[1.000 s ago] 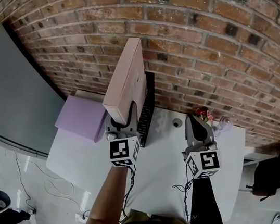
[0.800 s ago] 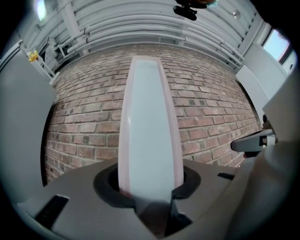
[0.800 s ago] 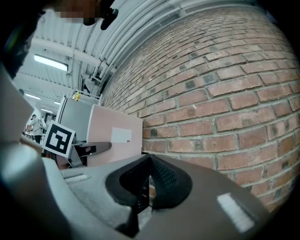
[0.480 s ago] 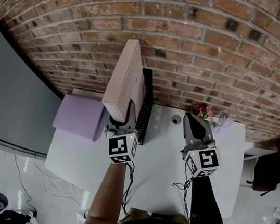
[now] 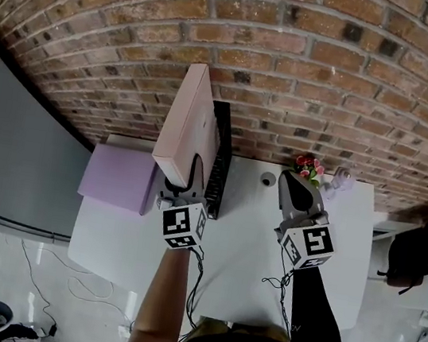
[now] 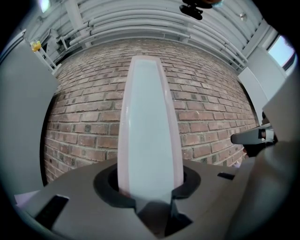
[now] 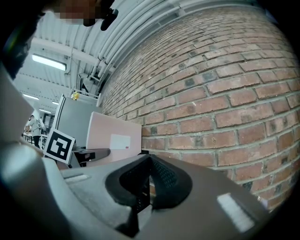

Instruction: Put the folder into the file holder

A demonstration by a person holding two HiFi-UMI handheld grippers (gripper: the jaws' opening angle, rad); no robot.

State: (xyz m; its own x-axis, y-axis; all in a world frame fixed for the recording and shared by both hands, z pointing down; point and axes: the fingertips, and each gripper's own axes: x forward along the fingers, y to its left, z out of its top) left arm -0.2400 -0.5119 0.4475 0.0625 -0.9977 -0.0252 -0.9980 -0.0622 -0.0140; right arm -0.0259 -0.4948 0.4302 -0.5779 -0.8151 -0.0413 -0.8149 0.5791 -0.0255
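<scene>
My left gripper point(image 5: 183, 184) is clamped on the folder point(image 5: 191, 126), upright just beside the holder point(image 5: 221, 159). My right gripper point(image 5: 295, 189) is closed, empty. If I drift, its edge could snag the rim.

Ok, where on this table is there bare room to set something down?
The white table is bare along its near edge and right of the right gripper. The back is crowded: purple folder, black file holder beside the held pink folder, flowers.
</scene>
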